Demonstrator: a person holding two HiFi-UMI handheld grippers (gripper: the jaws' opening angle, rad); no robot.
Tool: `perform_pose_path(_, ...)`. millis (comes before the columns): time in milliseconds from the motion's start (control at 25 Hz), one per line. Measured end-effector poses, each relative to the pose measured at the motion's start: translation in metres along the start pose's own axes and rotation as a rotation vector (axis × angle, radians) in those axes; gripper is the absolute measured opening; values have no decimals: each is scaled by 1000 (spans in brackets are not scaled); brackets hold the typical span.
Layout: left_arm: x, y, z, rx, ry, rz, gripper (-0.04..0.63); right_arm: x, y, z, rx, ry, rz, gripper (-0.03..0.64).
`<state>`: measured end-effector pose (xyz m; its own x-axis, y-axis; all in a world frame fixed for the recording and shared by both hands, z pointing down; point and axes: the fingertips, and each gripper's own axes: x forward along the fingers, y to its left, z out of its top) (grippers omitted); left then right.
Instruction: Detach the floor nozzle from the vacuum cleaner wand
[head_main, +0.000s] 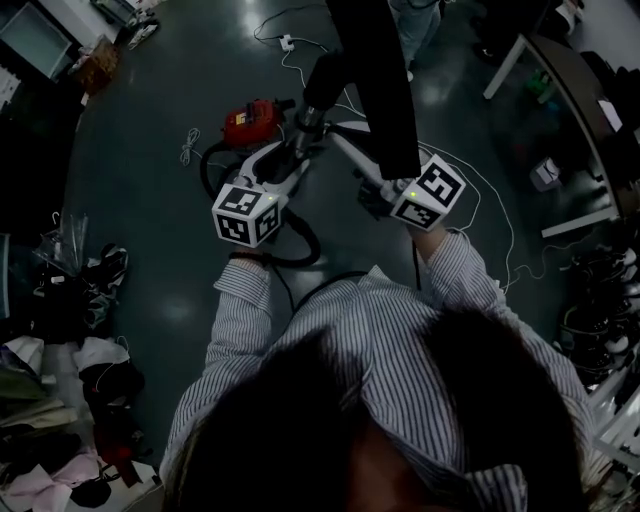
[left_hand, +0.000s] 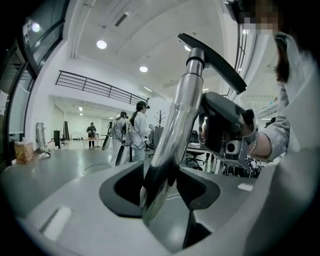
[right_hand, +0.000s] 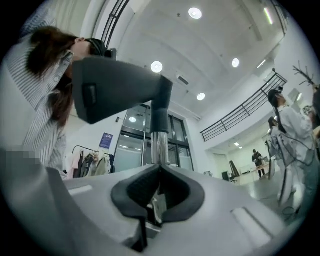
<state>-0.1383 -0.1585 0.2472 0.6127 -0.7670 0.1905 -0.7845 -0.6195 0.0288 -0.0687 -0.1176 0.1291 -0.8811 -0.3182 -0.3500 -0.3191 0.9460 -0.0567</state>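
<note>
Chrome is what both of my cameras are filled with: the wand (left_hand: 182, 115) runs up through the middle of the left gripper view, from about 6 o'clock to 12. My left gripper (left_hand: 162, 171) is clamped around it, the dark pads pressing the tube from both sides. At the top of the wand a black collar (left_hand: 195, 56) joins it to the floor nozzle (left_hand: 212, 57), which juts out toward 2 o'clock and is not detached.

My right gripper (right_hand: 160, 167) has its jaws drawn almost together, pinching the same chrome tube just below the collar. In the right gripper view the nozzle head hangs overhead, spreading from 12 toward 10 o'clock. In the left gripper view I can see the right gripper just beside the wand at 3 o'clock.

From the head view the nozzle is the long dark shape rising at 12 o'clock, between the two marker cubes. The red canister (head_main: 250, 120) sits on the dark floor (head_main: 150, 110) at 11 o'clock, and its black hose (head_main: 305, 248) loops beneath my left gripper. Clothes (head_main: 60, 330) are heaped at 8 o'clock and a table (head_main: 580, 90) stands at 2 o'clock. People (left_hand: 139, 125) stand well apart in the background of the left gripper view.
</note>
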Motion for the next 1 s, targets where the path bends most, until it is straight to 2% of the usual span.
perform_pose_path(240,-5,2,-9,-13,-10,-89,201,4,-1,26,26,-37,134,32)
perform_pose_path(480,-14,-2,-17,-20,-12,-151,201,16,11,44,33,-20,244,136)
perform_pose_path(640,-20,-11,-19,-34,-45,-201,201,21,23,53,64,-23,320,190)
perform_pose_path(880,-21,-30,-30,-36,-33,-277,201,29,44,67,152,-63,454,207)
perform_pose_path(1000,-22,-34,-37,-49,-29,-292,201,34,52,66,125,-53,474,206)
